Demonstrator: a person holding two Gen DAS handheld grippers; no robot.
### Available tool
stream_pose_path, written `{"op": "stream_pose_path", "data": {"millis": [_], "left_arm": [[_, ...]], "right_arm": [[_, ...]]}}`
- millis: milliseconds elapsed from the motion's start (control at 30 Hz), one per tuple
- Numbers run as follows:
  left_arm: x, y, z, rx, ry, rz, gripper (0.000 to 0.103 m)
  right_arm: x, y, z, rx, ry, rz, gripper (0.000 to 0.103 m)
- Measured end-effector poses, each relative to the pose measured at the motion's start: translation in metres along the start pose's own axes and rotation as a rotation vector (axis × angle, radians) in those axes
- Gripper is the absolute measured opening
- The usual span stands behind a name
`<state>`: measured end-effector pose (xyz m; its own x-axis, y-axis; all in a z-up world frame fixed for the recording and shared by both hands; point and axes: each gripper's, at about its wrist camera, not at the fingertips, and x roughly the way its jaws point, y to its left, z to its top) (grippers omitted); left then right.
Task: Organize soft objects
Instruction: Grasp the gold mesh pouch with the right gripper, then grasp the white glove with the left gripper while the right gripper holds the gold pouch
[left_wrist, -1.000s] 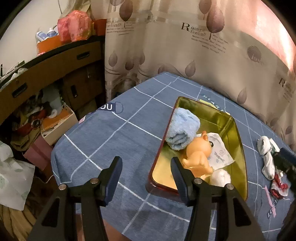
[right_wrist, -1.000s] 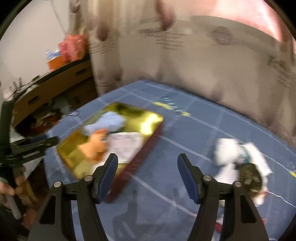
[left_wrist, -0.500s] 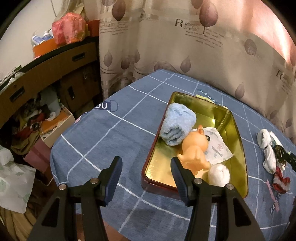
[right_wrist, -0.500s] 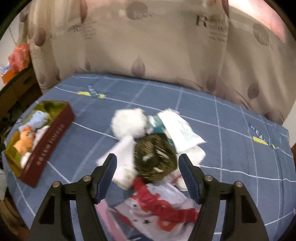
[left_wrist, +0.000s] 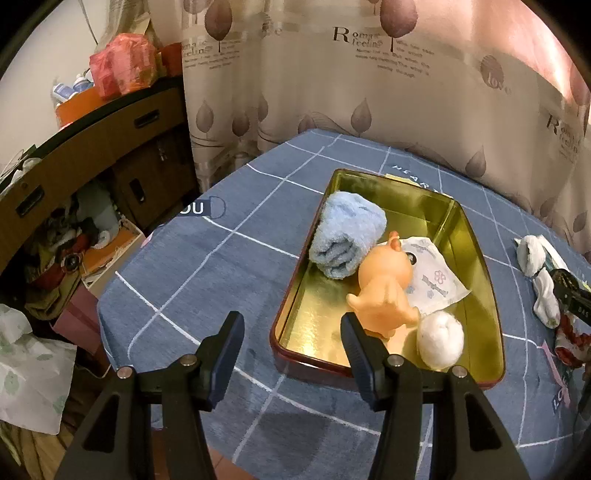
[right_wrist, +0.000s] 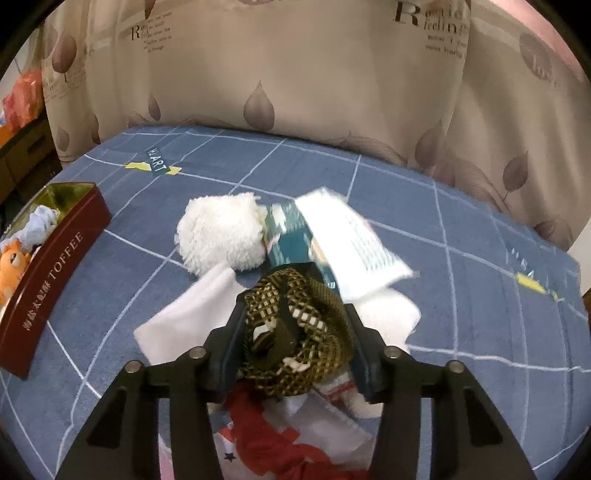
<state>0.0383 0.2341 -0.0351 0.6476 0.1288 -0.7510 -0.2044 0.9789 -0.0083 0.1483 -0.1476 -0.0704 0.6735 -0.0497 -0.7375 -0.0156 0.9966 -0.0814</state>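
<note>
A gold tin tray (left_wrist: 476, 266) with dark red sides sits on the blue checked tablecloth. It holds a rolled blue towel (left_wrist: 347, 240), an orange rubber toy (left_wrist: 384, 291), a white packet (left_wrist: 436, 280) and a white fluffy ball (left_wrist: 439, 339). My left gripper (left_wrist: 291, 347) is open and empty above the tray's near left corner. In the right wrist view a pile of soft things lies right of the tray (right_wrist: 48, 258): a white fluffy ball (right_wrist: 221, 236), white cloth (right_wrist: 184, 325), a teal-and-white packet (right_wrist: 332, 240), red-and-white fabric (right_wrist: 280, 443). My right gripper (right_wrist: 295, 328) brackets a brown woven mesh ball (right_wrist: 299, 332), pads at its sides.
A beige leaf-print curtain (left_wrist: 369, 92) hangs behind the table. A brown cabinet (left_wrist: 92, 147) with clutter and boxes (left_wrist: 74, 258) stands to the left, below the table edge. The table's near edge (left_wrist: 155, 387) lies under my left gripper.
My right gripper swung right from the tray to the pile, lowered over the brown mesh ball and closed in on it. The left gripper stayed open, drifting slightly.
</note>
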Motion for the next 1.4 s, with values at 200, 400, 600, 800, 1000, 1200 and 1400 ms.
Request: {"op": "stream_pose_path", "data": {"millis": [200,400,600,800,1000,1200,1400], "left_arm": [[-0.001,-0.006,-0.001,0.020,-0.007,-0.001,0.056],[-0.009,-0.022,-0.003,0.063,-0.032,-0.017,0.056],[-0.022,-0.044,-0.002,0.103,-0.054,-0.052,0.056],[-0.037,-0.085,0.010,0.158,-0.078,-0.146,0.056],[-0.035,-0.149,0.017,0.253,-0.062,-0.257,0.056],[-0.025,-0.231,0.007,0.432,-0.016,-0.382,0.059],[-0.005,-0.290,0.004,0.512,0.079,-0.483,0.061]], "right_arm": [[-0.011,-0.005,-0.007,0.012,-0.043,0.009,0.037],[-0.031,-0.014,-0.009,0.023,-0.089,0.023,0.032],[-0.049,-0.031,-0.009,0.052,-0.130,0.020,0.032],[-0.058,-0.074,-0.018,0.124,-0.136,-0.047,0.032],[-0.042,-0.112,-0.037,0.175,-0.058,-0.121,0.032],[-0.017,-0.128,-0.052,0.216,0.007,-0.111,0.036],[-0.007,-0.127,-0.054,0.213,0.046,-0.100,0.045]]}}
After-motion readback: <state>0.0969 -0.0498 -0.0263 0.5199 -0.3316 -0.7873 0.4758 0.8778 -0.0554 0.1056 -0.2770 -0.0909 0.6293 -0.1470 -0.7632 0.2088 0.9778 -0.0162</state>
